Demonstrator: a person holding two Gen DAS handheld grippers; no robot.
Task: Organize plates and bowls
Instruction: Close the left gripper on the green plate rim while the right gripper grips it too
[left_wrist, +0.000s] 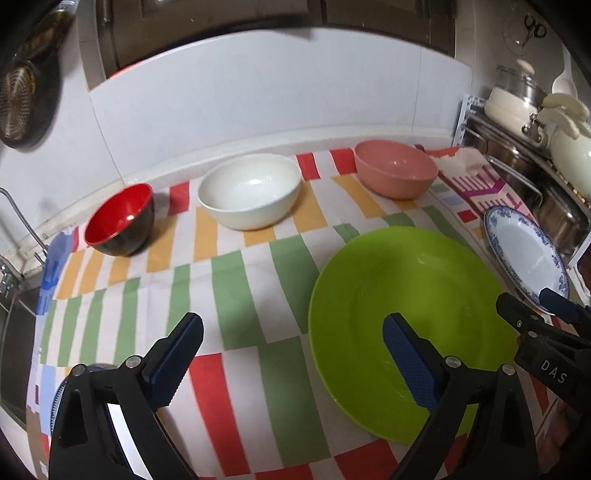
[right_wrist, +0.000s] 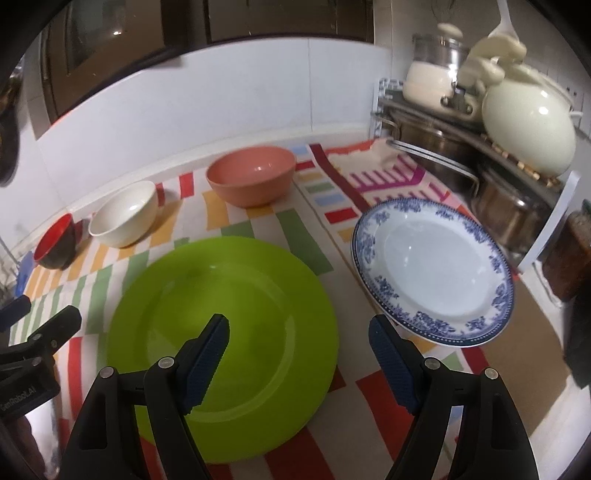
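Both tongs angle downward over the green plate (right_wrist: 221, 347). Left tongs (left_wrist: 291, 363) released, nothing between the jaws; right tongs (right_wrist: 299, 363) likewise released and empty. The table carries a striped cloth (left_wrist: 236, 280) against a white tiled wall. Behind the green plate stand a red-and-black bowl (left_wrist: 120, 221), a white bowl (left_wrist: 249, 190) and a pink bowl (right_wrist: 251, 173). Just right of the green plate lies a blue-patterned plate (right_wrist: 432, 269), beside a pot rack (right_wrist: 461, 147).

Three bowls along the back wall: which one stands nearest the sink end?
The red-and-black bowl: red inside, black outside, smallest, at the left end of the row. The white bowl is in the middle and the pink bowl is farthest right.
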